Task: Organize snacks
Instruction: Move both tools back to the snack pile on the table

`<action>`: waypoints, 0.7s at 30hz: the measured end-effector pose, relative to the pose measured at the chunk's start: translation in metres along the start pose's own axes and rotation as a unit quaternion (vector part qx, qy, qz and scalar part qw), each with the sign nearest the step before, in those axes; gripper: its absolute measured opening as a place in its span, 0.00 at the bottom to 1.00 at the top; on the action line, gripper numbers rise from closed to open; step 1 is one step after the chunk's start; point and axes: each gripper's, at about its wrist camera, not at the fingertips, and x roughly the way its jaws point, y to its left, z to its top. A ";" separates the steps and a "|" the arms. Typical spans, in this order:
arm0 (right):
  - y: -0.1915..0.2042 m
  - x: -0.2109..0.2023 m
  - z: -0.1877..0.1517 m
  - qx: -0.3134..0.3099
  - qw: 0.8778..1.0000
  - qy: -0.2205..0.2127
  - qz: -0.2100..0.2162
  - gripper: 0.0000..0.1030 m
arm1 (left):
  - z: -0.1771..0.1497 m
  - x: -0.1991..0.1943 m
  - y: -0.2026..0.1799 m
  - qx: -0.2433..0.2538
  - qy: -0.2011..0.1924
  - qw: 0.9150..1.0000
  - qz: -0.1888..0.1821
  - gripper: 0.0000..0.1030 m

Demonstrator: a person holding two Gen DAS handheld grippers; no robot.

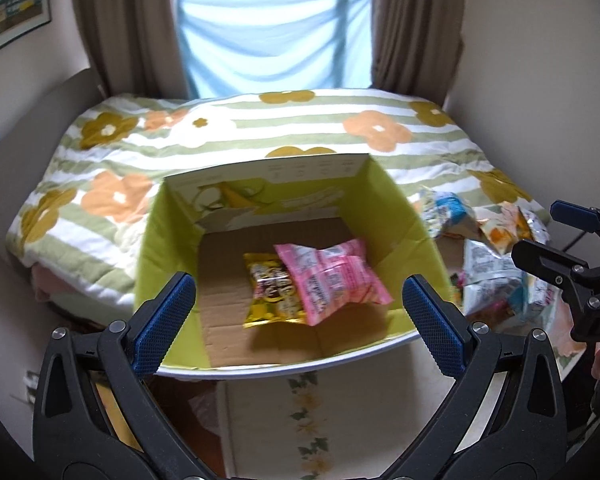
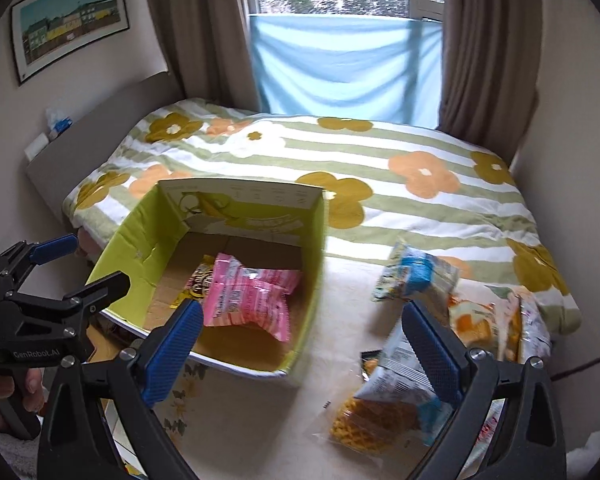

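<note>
The left claw [image 1: 298, 308] stands wide apart, its blue-padded fingers [image 1: 162, 322] grasping nothing, poised above the near edge of the open lime-green cardboard box [image 1: 404, 216]. On the box's brown floor lie a pink crinkled snack packet [image 1: 332, 276] and a yellow snack packet [image 1: 268, 288], the pink one overlapping the yellow one's right side. Neither touches the left claw.

The right claw [image 2: 302, 346] is likewise spread wide and released, with nothing between its blue pads [image 2: 432, 350]. Its left finger shows in front of the box's near right corner; its right finger shows in front of a white-and-blue snack bag [image 2: 396, 364], though whether it touches the bag cannot be told. Below that bag lies a clear packet of orange lattice crisps [image 2: 364, 420]. Farther back are a blue-and-white snack pouch [image 2: 416, 276] and an orange-printed silvery bag [image 2: 480, 320], close together, to the right of the box. All rest on the pale cream surface [image 2: 260, 408] at the foot of the bed with its green-striped flowered quilt [image 2: 380, 152].
</note>
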 end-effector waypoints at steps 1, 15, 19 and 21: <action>-0.006 -0.004 -0.003 0.004 1.000 -0.002 -0.005 0.96 | 0.001 -0.001 -0.008 0.005 -0.002 1.000 -0.006 1.00; -0.148 -0.047 -0.055 0.055 0.998 0.011 -0.032 0.96 | 0.011 0.010 -0.157 0.044 0.011 0.997 -0.063 1.00; -0.184 -0.047 -0.073 0.060 0.998 0.027 -0.024 0.96 | 0.007 0.027 -0.203 0.061 0.037 0.995 -0.064 1.00; -0.198 -0.047 -0.081 0.061 0.997 0.035 -0.017 0.96 | 0.005 0.038 -0.223 0.061 0.051 0.995 -0.065 1.00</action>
